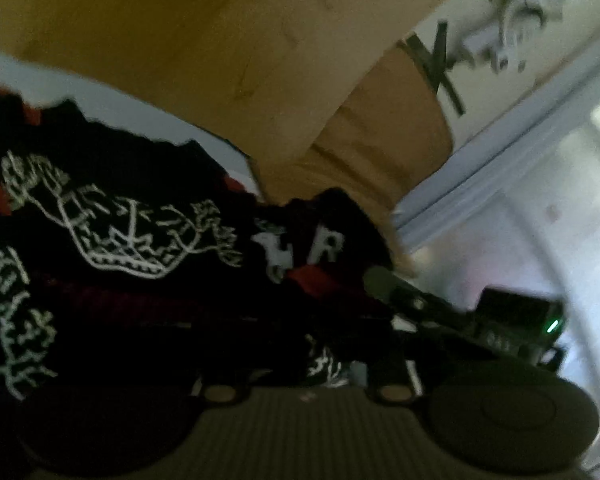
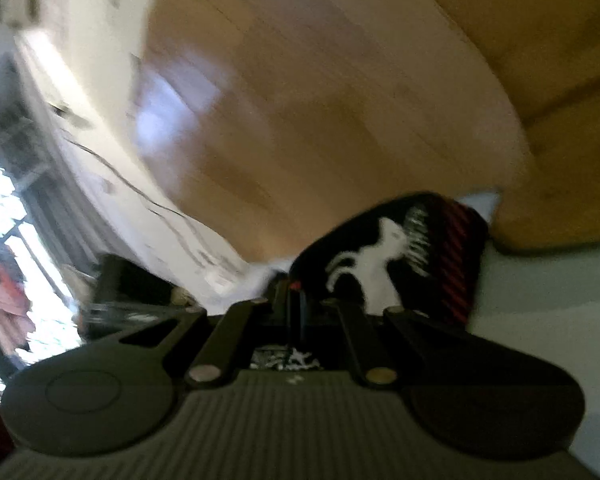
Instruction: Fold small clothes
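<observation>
The left gripper (image 1: 320, 364) points slightly downward, its jaws closed on a fold of black printed cloth (image 1: 140, 240) — pads hidden in the dark fabric. The right gripper (image 2: 296, 308) tilts and rolls sideways, jaws drawn together, pinching the same cloth's edge.

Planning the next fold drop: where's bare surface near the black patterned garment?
Free: pale sheet right of the black red-striped garment, below the tan cushion; a pale strip between garment and cushion. Crowded: around the right gripper, where cloth bunches.
</observation>
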A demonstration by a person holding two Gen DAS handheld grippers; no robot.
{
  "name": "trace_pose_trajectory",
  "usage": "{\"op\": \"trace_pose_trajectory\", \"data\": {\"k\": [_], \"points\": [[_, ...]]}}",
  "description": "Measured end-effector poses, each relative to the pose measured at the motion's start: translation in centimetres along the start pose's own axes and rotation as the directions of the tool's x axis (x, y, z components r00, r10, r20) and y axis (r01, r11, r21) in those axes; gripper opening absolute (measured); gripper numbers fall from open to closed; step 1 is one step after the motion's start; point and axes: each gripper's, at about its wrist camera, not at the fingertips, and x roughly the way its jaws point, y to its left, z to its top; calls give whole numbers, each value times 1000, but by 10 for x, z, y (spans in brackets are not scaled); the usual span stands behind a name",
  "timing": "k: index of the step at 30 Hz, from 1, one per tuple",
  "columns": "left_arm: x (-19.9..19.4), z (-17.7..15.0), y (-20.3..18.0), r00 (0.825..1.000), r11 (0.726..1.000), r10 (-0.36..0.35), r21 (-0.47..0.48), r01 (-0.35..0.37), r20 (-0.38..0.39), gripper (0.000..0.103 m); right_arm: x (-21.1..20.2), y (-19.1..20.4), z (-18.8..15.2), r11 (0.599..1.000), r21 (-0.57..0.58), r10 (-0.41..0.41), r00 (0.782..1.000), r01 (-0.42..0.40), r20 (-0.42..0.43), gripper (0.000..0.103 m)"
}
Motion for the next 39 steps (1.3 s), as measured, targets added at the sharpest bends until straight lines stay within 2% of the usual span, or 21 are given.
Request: {"op": "trace_pose_trajectory", "data": {"k": [2,3,5,7,9,12,14,17,20,23,26,28,30,32,38,39], "points": [[3,-4,-6,996,995,86,41,-86,3,13,11,-2,-1,987,3,-159,985,160,-68,7],[8,-6,-9,989,987,150,61,-150,5,13,18,-2,-2,978,3,-205,974,206,-92,7],[16,-10,-13,971,967,239,92,-239,15,13,28,9,-3,963,-63,-269,958,264,-104,7],[18,-13,-17,963,956,268,114,-271,41,13,34,19,-4,948,-106,-310,946,301,-90,8],[16,-15,-14,958,950,281,122,-286,53,13,29,21,1,953,-81,-295,954,291,-46,11],[15,-14,-6,964,958,263,102,-267,51,13,11,18,10,965,-12,-263,965,263,-3,12],[15,-14,-4,965,960,256,101,-260,52,14,-4,28,6,962,-41,-269,963,269,1,12],[15,-15,-6,963,956,263,115,-269,59,14,-22,48,-9,963,-96,-255,967,250,-32,12],[16,-15,-8,961,955,267,118,-273,63,15,-33,63,-31,959,-127,-266,961,255,-81,12],[15,-16,-9,960,953,270,123,-277,67,16,-37,73,-52,951,-132,-296,946,279,-135,12],[16,-16,-10,958,950,276,133,-283,72,16,-56,86,-75,959,-121,-274,947,256,-167,12],[16,-17,-11,958,949,278,135,-286,75,16,-72,93,-89,958,-105,-281,943,266,-179,14],[16,-17,-11,958,949,278,135,-286,75,16,-87,97,-103,953,-68,-301,935,294,-188,24],[16,-17,-10,958,949,278,135,-286,75,16,-97,101,-115,943,-49,-331,925,328,-187,29],[16,-17,-12,954,943,288,147,-298,83,16,-86,109,-127,947,-31,-321,934,321,-156,29],[16,-18,-13,953,942,291,150,-301,85,16,-81,113,-127,944,-57,-331,931,326,-157,25]]}}
